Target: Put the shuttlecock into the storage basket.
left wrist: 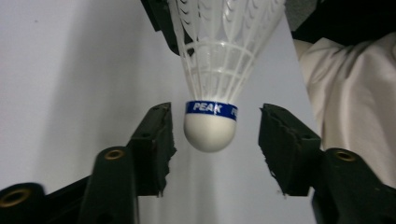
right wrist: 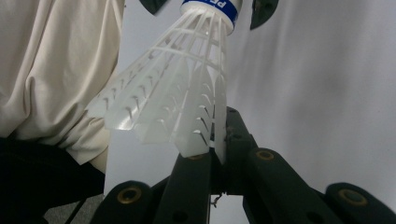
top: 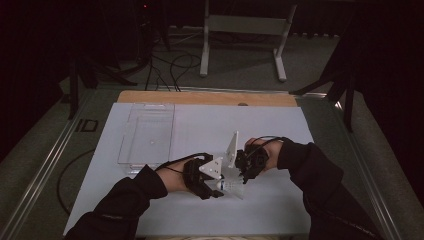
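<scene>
Right claw [right wrist: 219, 154] clamped on shuttlecock [right wrist: 182, 88] skirt, left claw [left wrist: 215, 140] part-open around its cork, untouched

The room is dark; a white sheet [top: 260, 125] covers a wooden table [top: 200, 97]; behind it a grey floor [top: 240, 75] holds black cables [top: 172, 65] and a white metal stand [top: 245, 30].

**Shuttlecock held between the two claws**

A white plastic shuttlecock [left wrist: 212, 79] with a blue band reading PEAK. The right claw [right wrist: 219, 154] pinches its skirt edge; its rounded white cork hangs between the left claw's [left wrist: 215, 140] jaws, nearer one, touching neither.
</scene>
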Demonstrator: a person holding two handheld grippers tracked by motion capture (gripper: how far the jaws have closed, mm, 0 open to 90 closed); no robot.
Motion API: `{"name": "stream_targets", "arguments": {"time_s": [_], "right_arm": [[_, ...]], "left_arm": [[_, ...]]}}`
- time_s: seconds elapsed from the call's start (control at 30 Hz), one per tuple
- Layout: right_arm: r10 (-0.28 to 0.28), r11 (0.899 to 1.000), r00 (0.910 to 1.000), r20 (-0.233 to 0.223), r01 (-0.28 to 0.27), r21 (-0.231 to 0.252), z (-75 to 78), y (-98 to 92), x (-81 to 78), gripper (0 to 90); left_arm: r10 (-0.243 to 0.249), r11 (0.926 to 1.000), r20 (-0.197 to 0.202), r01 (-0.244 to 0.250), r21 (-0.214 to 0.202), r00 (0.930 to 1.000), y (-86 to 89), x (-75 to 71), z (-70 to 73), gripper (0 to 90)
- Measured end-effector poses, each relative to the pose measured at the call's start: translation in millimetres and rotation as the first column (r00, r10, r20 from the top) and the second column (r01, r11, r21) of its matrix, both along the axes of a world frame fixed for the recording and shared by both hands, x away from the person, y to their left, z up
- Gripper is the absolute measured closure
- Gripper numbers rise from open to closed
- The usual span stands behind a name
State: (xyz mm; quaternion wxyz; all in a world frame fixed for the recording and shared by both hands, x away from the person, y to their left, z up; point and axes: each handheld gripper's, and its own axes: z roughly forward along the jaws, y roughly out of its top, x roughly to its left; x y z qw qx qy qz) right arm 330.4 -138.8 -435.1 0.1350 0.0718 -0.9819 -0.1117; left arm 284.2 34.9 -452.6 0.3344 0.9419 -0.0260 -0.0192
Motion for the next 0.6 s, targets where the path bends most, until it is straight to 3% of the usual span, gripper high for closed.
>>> {"name": "stream_targets", "arguments": {"time_s": [0.2,0.23,0.3,0.43,0.6], "right_arm": [[0.012,1.000,0.9999,0.000,-0.012,0.017,-0.5,1.2,0.0,90.0],[0.009,1.000,1.0000,-0.003,-0.009,0.015,0.6,1.6,-0.2,90.0],[0.009,1.000,1.0000,0.001,-0.009,0.010,1.1,2.0,-0.6,90.0],[0.021,1.000,0.9998,0.006,-0.022,0.023,0.9,2.5,-0.8,90.0],[0.000,1.000,1.0000,-0.003,0.000,0.001,2.1,4.9,-2.9,89.6]], "left_arm": [[-0.013,0.9999,0.000,0.013,0.006,0.9999,-1.4,0.8,-0.8,55.0],[-0.014,0.9999,0.003,0.014,0.005,0.9999,-1.2,0.9,-0.8,61.2],[-0.020,0.9998,0.004,0.020,0.003,0.9998,-0.6,1.3,-0.3,64.6],[-0.032,0.9995,0.003,0.031,0.005,0.9995,-0.1,1.3,0.5,65.6],[-0.048,0.9986,-0.003,0.048,0.019,0.9988,-0.5,2.1,1.3,65.9]]}}
